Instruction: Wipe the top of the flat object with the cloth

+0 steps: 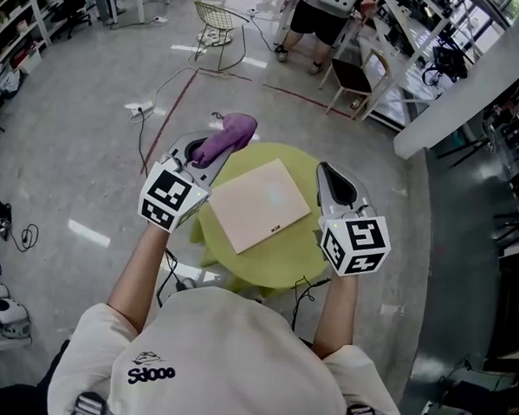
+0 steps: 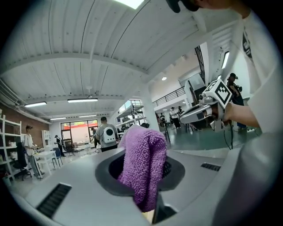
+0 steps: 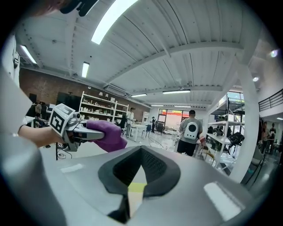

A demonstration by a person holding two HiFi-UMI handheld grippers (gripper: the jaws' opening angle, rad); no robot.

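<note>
The left claw is clenched on the purple cloth by the far-left rim of the bench. The right claw is closed on nothing, just right of the flat object. To wipe well, bring the cloth down flat on the panel and stroke lengthwise with light pressure. The panel lies flat mid-bench, its long axis slanting from near-left to far-right.

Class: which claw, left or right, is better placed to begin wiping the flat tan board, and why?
Left. The left claw is shut on the purple cloth near the flat board; the right claw is shut and empty.
</note>
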